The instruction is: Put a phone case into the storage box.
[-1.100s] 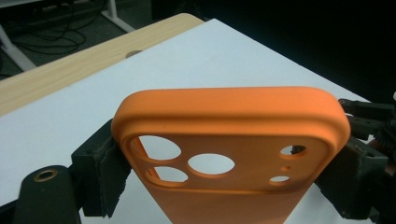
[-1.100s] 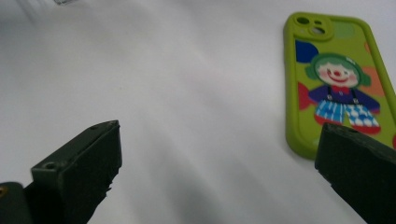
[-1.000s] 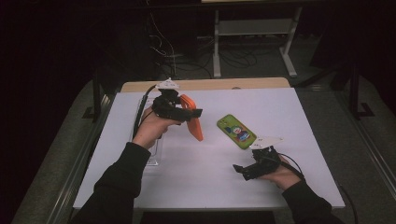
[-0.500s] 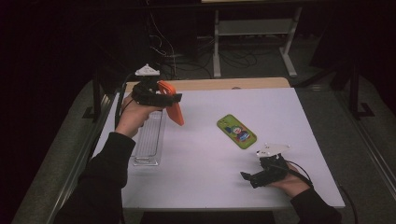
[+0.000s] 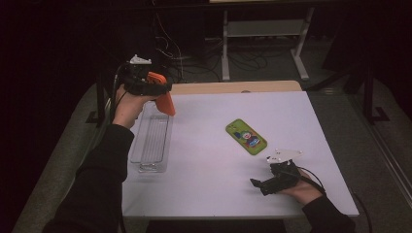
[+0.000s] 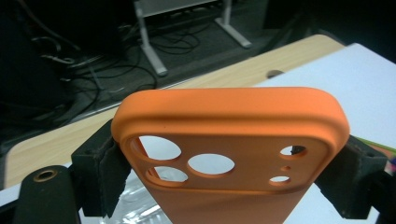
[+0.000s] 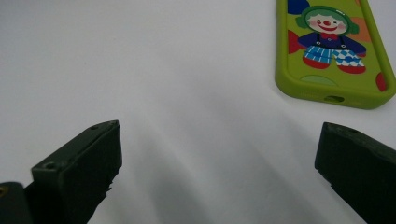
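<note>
The white table [image 5: 214, 179] carries a clear tray [image 5: 153, 141] along its left side and a green clown case [image 5: 246, 136] lying flat near the middle. Above the tray's far end, the left gripper [image 5: 163, 94] clamps an orange phone case [image 6: 229, 140] by its sides, probably ready for lowering in. Nothing blocks that drop. The right gripper [image 5: 260, 184] rests low, jaws spread and empty, near the green case.

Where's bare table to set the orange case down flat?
Widest bare patch: between the clear tray and the green case, running to the near edge. The far right corner beyond the green case is bare too. Tighter at near right, where the open right gripper rests close to the green case. The left gripper holds the orange case above the tray's far end.
</note>
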A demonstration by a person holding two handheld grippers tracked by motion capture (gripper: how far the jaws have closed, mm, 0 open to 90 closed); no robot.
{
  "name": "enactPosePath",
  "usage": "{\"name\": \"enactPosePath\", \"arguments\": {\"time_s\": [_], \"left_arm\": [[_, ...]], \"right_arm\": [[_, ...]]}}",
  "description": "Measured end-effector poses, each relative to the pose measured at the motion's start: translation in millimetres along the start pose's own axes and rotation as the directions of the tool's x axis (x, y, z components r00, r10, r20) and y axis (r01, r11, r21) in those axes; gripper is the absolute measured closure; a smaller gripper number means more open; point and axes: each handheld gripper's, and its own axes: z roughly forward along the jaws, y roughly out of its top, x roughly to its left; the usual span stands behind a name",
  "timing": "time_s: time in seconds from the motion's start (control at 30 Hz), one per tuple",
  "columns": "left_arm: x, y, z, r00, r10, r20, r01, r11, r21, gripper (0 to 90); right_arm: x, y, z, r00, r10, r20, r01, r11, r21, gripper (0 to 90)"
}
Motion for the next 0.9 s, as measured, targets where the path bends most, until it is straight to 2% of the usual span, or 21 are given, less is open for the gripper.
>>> {"name": "enactPosePath", "arguments": {"time_s": [0.1,0.2,0.3,0.43,0.63,0.8,0.9], "left_arm": [[3.3,-0.9,6.6,0.9991,-0.015,-0.041,0.015,0.9999,0.004,14.4],[8.2,-2.3,14.3,0.9949,-0.029,-0.097,0.032,0.9991,0.029,14.5],[12.7,-3.7,21.5,0.9851,-0.047,-0.166,0.053,0.9979,0.037,14.4],[14.9,-5.6,30.1,0.9773,-0.071,-0.199,0.081,0.9958,0.043,14.3],[15.4,-10.9,43.0,0.9678,-0.064,-0.243,0.086,0.993,0.081,14.2],[18.4,-19.6,55.3,0.9638,-0.081,-0.254,0.108,0.9897,0.094,14.0],[20.7,-24.3,61.9,0.962,-0.071,-0.263,0.102,0.9894,0.103,14.0]], "right_arm": [[-0.2,0.1,-0.3,1.0,-0.002,-0.001,0.002,1.0,-0.003,0.0],[-0.2,-0.1,0.0,1.0,0.006,0.0,-0.006,1.0,0.001,0.0],[-0.8,-0.1,0.0,1.0,0.002,0.0,-0.002,1.0,-0.002,0.0],[-1.4,0.1,-0.5,1.0,-0.002,-0.001,0.002,1.0,-0.006,0.0],[-1.0,0.4,-0.5,1.0,-0.006,-0.004,0.006,1.0,-0.009,0.0],[-1.0,0.6,-1.1,0.9999,-0.01,-0.004,0.01,1.0,-0.011,0.0],[-0.9,0.7,-1.3,1.0,-0.007,-0.006,0.007,1.0,-0.011,0.0]]}}
